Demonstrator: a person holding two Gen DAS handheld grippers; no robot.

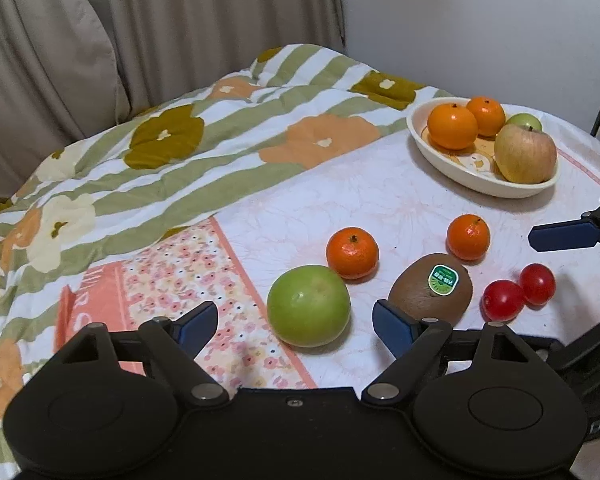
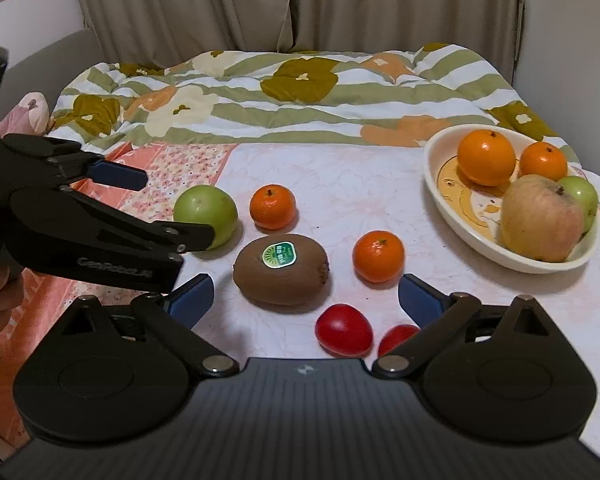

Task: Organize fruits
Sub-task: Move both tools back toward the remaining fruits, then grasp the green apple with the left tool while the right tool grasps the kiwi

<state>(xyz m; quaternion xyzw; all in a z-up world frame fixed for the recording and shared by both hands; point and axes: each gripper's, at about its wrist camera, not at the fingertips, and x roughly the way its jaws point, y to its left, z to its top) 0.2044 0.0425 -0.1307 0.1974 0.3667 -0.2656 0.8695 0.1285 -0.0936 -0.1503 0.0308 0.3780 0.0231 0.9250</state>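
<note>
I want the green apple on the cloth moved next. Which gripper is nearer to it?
Left. The left gripper is open with the loose green apple between its fingers. The right gripper is open around the kiwi and red tomatoes, farther away.

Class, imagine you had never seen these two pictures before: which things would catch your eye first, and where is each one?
Brightest is the cream oval bowl at far right, holding two glossy oranges, a blushed apple and a small green fruit. Loose on the pale floral cloth lie a brown stickered kiwi, a round green apple, two small mandarins and two red tomatoes. The open left gripper frames that green apple; the right gripper is open too.
</note>
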